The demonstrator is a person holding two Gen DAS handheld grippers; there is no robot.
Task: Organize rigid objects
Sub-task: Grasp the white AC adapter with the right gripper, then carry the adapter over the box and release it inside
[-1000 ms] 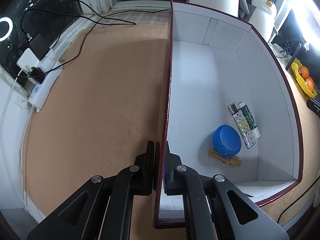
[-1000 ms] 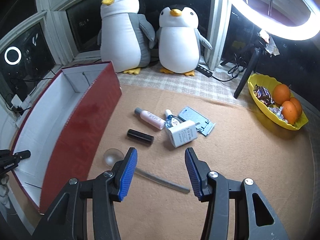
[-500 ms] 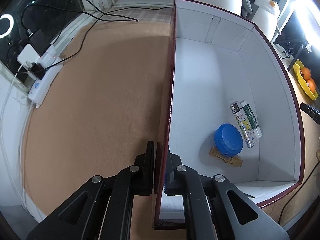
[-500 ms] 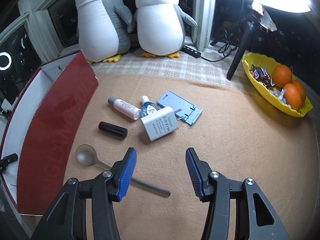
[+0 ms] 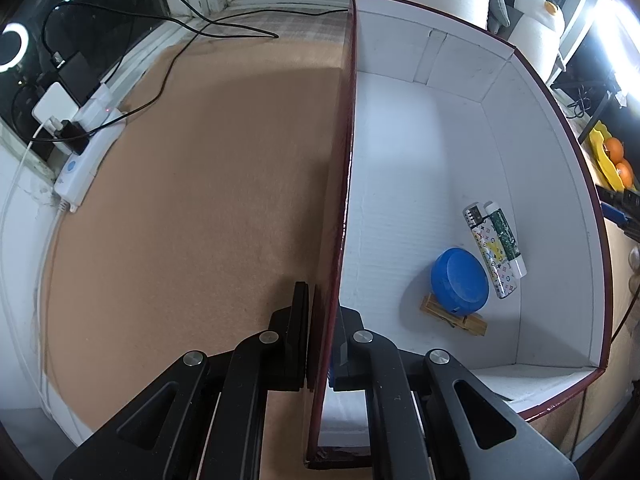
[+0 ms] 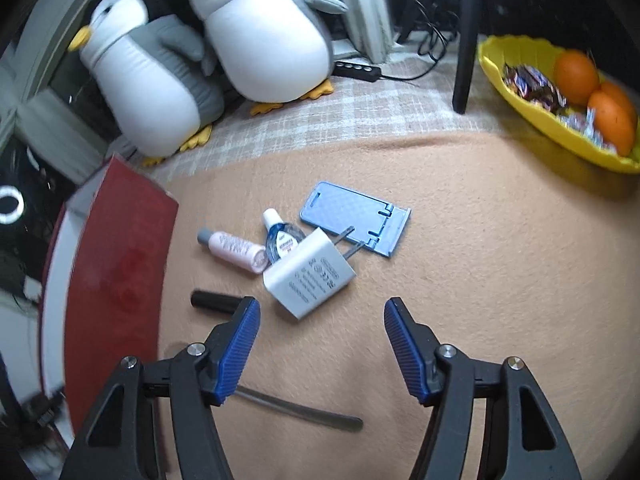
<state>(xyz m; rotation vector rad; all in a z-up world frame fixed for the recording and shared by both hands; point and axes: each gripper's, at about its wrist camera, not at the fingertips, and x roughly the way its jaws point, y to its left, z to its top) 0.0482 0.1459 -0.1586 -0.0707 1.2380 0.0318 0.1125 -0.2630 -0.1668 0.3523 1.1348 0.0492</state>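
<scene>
My left gripper (image 5: 320, 336) is shut on the near wall of the red box (image 5: 346, 184), which is white inside. Lying in the box are a blue round lid (image 5: 460, 282), a wooden clothespin (image 5: 454, 316) and two lighters (image 5: 494, 248). My right gripper (image 6: 322, 322) hangs above the tan mat with its jaws opening and nothing between them. Just beyond it lies a white charger plug (image 6: 308, 280), with a small blue bottle (image 6: 280, 238), a pink tube (image 6: 236, 250), a black cylinder (image 6: 212, 300) and a blue phone stand (image 6: 354, 216) around it. A metal spoon (image 6: 300, 410) lies under the fingers.
The red box (image 6: 116, 276) stands at the left in the right wrist view. Two plush penguins (image 6: 208, 52) sit at the back. A yellow bowl of oranges and sweets (image 6: 560, 92) is at the right, a black stand leg (image 6: 466, 40) beside it. A power strip (image 5: 86, 160) lies left.
My right gripper moved forward and down toward the white charger plug, rolled, and its jaws spread wider. The left gripper kept its hold on the box wall.
</scene>
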